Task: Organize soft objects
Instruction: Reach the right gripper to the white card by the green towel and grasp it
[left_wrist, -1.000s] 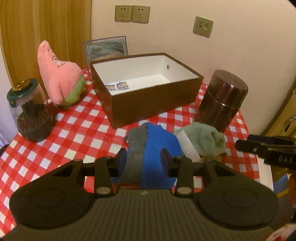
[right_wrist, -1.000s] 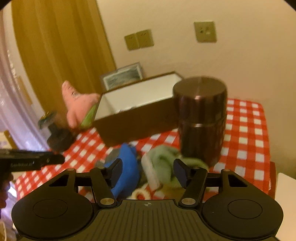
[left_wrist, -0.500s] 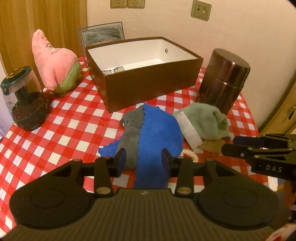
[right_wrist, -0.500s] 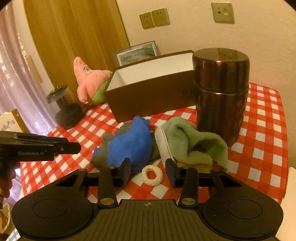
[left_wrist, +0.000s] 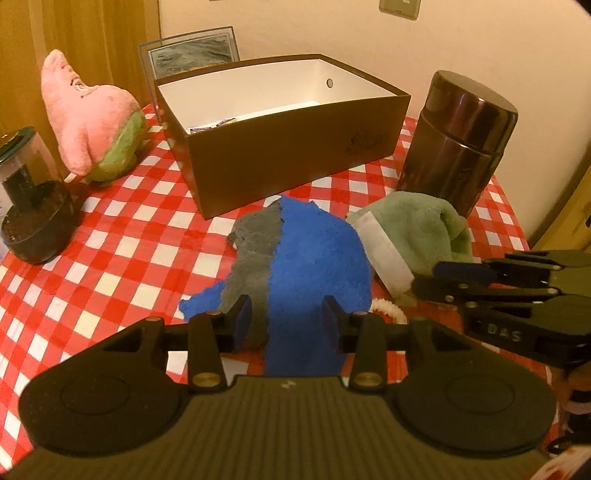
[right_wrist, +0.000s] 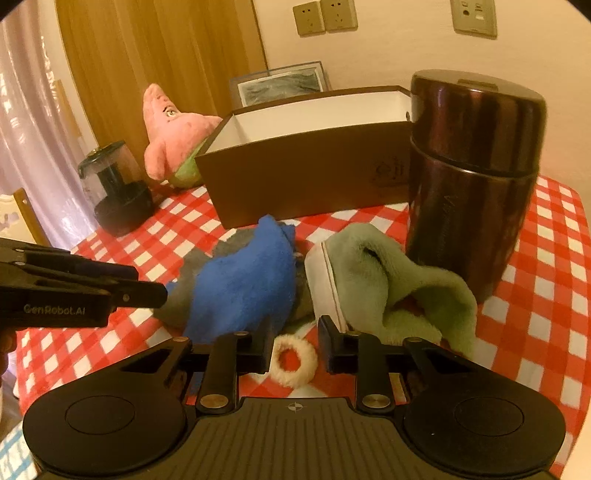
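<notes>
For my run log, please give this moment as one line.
left tongs: open, over blue-grey cloth | right tongs: open, around white hair ring | brown box: no soft items visible inside

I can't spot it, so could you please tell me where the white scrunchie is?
The white scrunchie lies on the checked tablecloth, low in the right wrist view, between the blue plush and the green towel.

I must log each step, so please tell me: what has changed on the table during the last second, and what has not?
Both tongs came down and closer. The left tongs now straddle the blue and grey cloth, open. The right tongs hang open over the cream hair ring. Nothing was gripped or released. The green cloth, brown box, pink plush and dark canister did not move.
</notes>
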